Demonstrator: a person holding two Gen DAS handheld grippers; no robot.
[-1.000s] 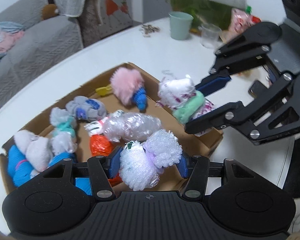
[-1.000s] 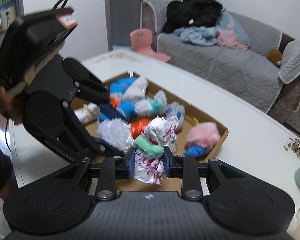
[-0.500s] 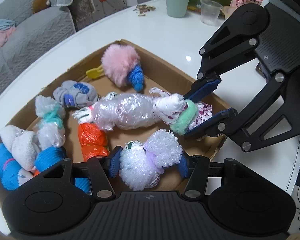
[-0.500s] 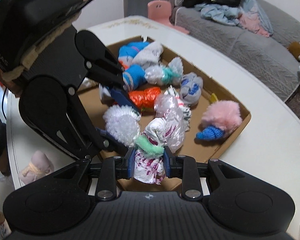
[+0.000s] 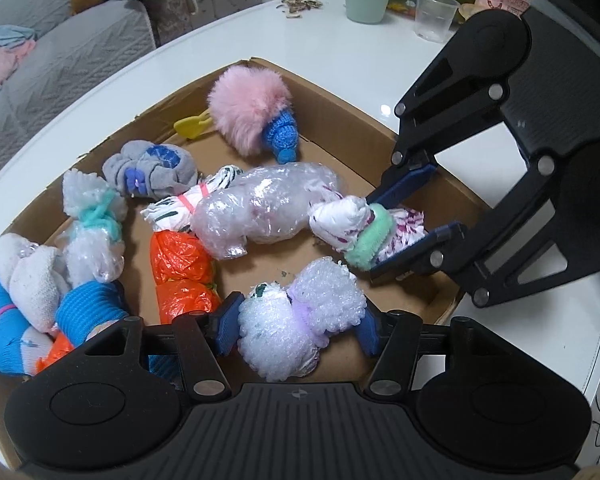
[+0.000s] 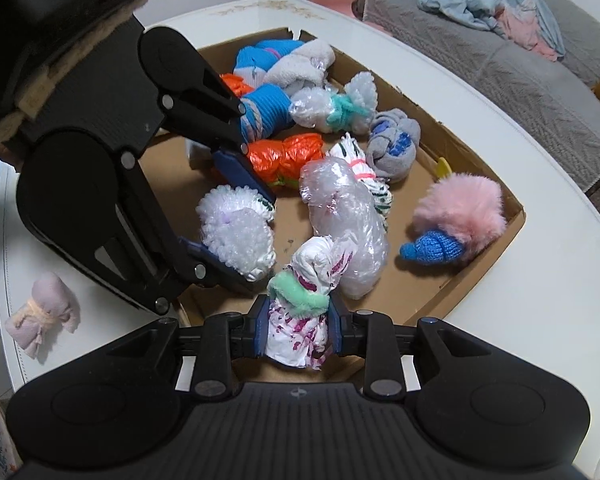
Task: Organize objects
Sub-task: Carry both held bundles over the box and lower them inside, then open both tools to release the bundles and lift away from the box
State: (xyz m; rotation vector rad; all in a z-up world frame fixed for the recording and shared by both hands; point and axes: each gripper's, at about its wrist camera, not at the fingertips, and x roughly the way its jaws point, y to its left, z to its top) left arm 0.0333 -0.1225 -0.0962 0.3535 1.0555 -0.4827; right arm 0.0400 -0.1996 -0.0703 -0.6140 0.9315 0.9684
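Bundles: going into box (image 5: 340,100).
Left gripper (image 5: 295,330): jaws just widening around foam bundle (image 5: 295,320), pads now clear of it; retract straight.
Right gripper (image 6: 297,330): clamped on splotched bundle (image 6: 300,332); lower, then release.

Matte black left gripper (image 5: 295,330) and right gripper (image 6: 298,330): ribbed housings, round silver screws, blue finger pads (image 5: 224,323) are shown.

ten bundles (image 5: 259,208), one box (image 5: 340,108)

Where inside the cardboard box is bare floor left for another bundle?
Bare floor in the cardboard box lies between the clear wrapped bundle and pink pompom, and beside the orange bundle. The end holding blue rolls is crowded.
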